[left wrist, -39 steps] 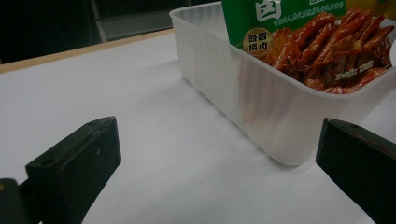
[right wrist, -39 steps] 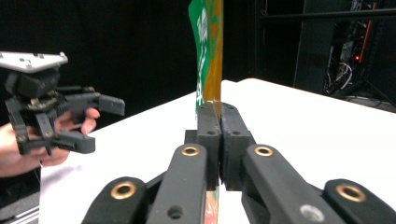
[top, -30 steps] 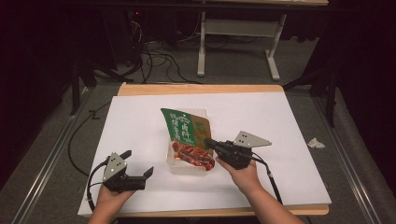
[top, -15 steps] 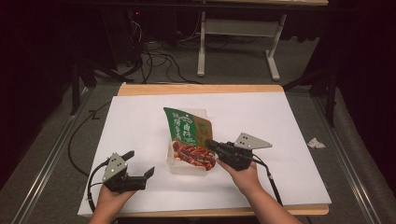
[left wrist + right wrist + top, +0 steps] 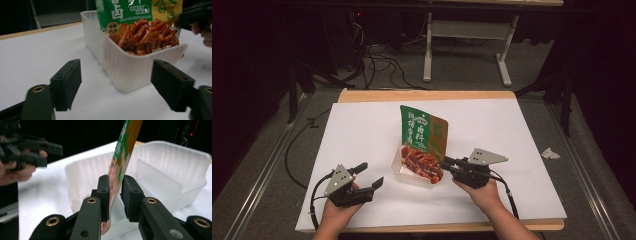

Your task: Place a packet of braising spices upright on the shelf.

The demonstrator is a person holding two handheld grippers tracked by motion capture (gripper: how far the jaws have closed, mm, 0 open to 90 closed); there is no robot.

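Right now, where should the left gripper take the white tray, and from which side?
Grip the tray's near rim, coming in level from the left gripper's side. The wall is thin, upright and bare there, facing those open jaws. The far side is taken: the snack pouch leans there beside the right gripper.

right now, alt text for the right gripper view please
The right gripper has a snack packet standing on edge between its black jaws, which have just been opening a little, with a slim gap on one side. The packet's lower end sits in a white plastic tray on a white table; the left gripper is farther off.
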